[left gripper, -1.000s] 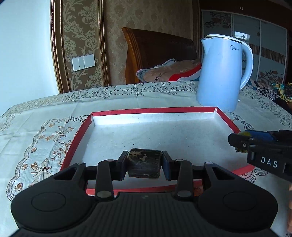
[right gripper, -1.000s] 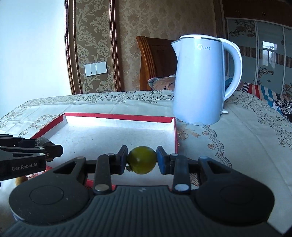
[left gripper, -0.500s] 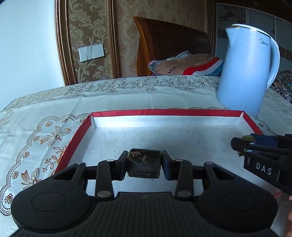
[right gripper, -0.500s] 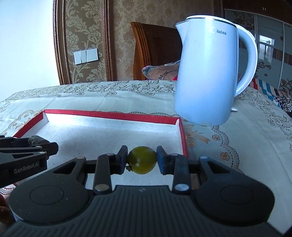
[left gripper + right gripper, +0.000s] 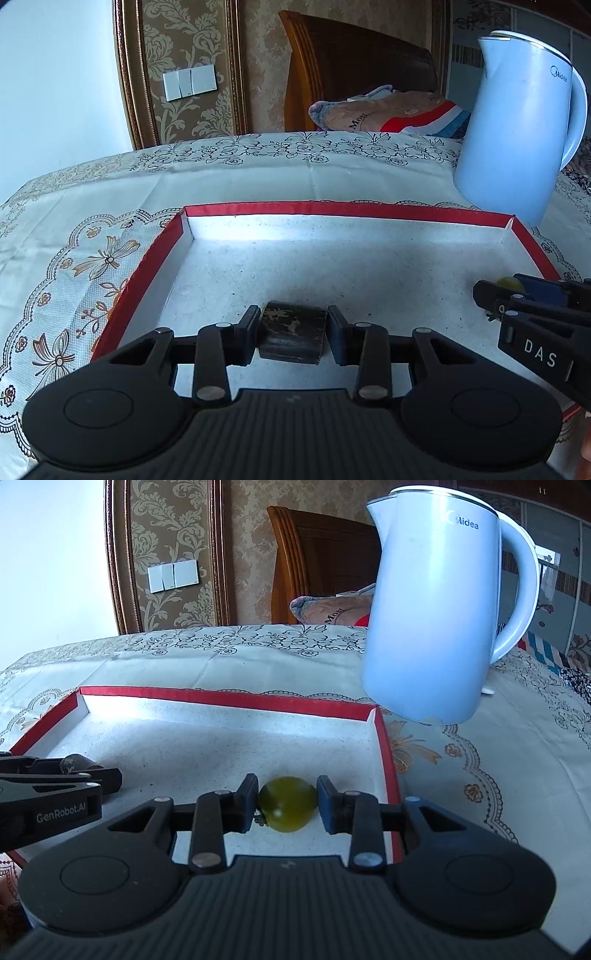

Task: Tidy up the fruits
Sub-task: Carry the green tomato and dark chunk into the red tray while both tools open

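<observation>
My left gripper is shut on a dark, blackened fruit chunk and holds it over the near left part of the red-rimmed white tray. My right gripper is shut on a small yellow-green round fruit over the tray's near right corner. The right gripper also shows at the right edge of the left wrist view, with the yellow-green fruit peeking out. The left gripper shows at the left of the right wrist view, holding the dark fruit.
A pale blue electric kettle stands on the patterned tablecloth just behind the tray's far right corner. A wooden chair with a folded cloth stands behind the table.
Both grippers have moved forward and lower over the tray, each still holding its fruit. The kettle looms nearer in the right wrist view.
</observation>
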The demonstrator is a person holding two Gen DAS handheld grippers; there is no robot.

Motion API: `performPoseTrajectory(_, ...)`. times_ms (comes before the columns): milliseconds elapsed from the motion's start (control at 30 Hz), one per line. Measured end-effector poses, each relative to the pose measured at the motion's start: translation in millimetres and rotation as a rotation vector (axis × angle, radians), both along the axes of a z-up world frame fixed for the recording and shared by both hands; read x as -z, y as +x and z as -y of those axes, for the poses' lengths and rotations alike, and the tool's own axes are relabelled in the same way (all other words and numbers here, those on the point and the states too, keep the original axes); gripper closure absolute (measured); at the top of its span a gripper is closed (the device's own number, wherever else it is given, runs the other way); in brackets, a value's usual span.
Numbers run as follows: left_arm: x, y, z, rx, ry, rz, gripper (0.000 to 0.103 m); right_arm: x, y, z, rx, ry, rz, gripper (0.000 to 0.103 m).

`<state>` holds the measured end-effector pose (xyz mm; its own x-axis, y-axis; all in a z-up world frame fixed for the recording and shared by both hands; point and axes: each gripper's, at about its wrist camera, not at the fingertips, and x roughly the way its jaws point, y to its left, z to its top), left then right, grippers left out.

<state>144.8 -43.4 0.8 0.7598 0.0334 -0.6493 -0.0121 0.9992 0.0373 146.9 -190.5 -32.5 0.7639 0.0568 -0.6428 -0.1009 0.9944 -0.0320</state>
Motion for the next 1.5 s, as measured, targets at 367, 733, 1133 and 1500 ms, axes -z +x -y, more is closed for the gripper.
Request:
performPoseTrajectory(367,0,-2,4,0.0,0.018,0.01,0.066,1,0,1,0.008,0.006,0.002,0.071)
performPoseTrajectory(733,-1,-2,0,-0.005,-0.005,0.013,0.064,0,-3,1,0.028,-0.008,0.025,0.037)
performPoseTrajectory(1133,-4,-7,-6,-0.019,-0.039,0.037,0.058,-2,-8,3,0.037,0.004,0.047,0.011)
performPoseTrajectory(1500,-7,-15,-8,-0.025,-0.038,0.076,0.041,-4,-13,6,0.017,0.044,0.062,0.003)
